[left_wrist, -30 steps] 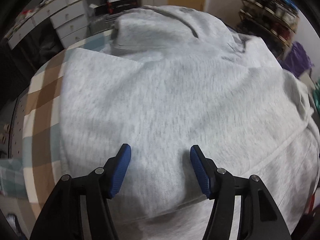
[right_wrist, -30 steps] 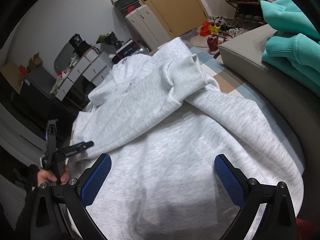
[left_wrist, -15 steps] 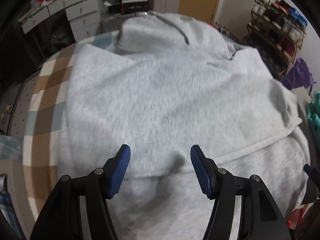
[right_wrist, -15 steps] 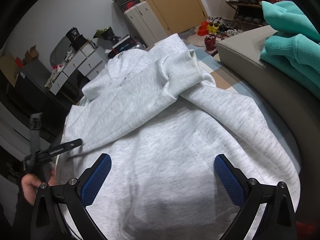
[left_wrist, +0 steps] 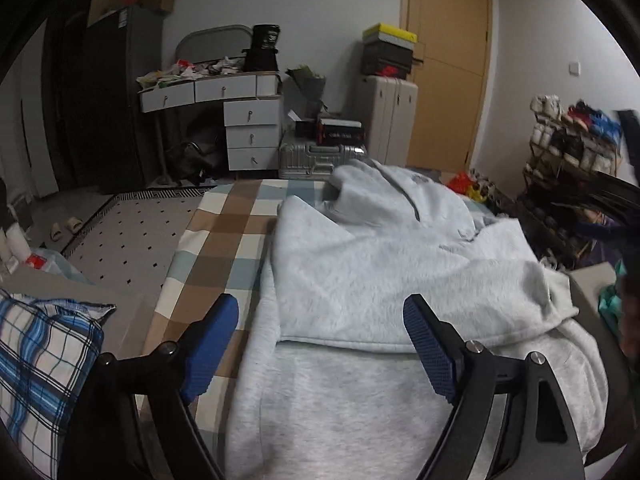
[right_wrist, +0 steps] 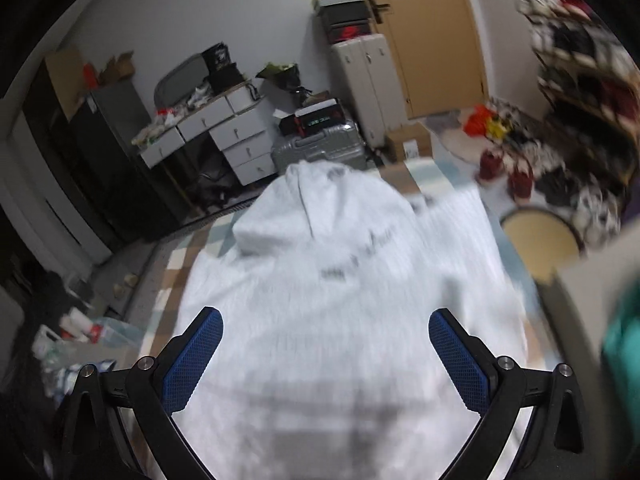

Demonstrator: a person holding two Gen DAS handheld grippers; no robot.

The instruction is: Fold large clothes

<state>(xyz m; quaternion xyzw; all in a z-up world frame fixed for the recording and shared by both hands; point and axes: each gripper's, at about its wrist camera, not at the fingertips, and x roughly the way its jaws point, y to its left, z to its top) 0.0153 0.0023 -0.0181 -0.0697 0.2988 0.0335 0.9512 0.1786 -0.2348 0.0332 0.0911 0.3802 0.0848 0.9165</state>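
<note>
A light grey hoodie (left_wrist: pixel 392 288) lies spread on the checked bedcover (left_wrist: pixel 224 248), hood toward the far end and both sleeves folded across its body. My left gripper (left_wrist: pixel 320 344) hovers above the hoodie's near left part, its jaws opening, with nothing between the blue pads. In the right wrist view the same hoodie (right_wrist: pixel 340 300) fills the middle, blurred by motion. My right gripper (right_wrist: pixel 324 360) hangs open above its lower body and holds nothing.
A blue plaid pillow (left_wrist: pixel 40 372) lies at the near left. Beyond the bed stand a silver suitcase (left_wrist: pixel 320 156), a white drawer unit (left_wrist: pixel 248 132) and a wooden door (left_wrist: pixel 444 68). A shoe rack (left_wrist: pixel 572 144) is at the right, and a teal garment (right_wrist: pixel 624 344) at the right edge.
Both grippers rose and pulled back from the hoodie, so the room shows behind it. The left jaws spread wider. The right gripper swung toward the hoodie's middle.
</note>
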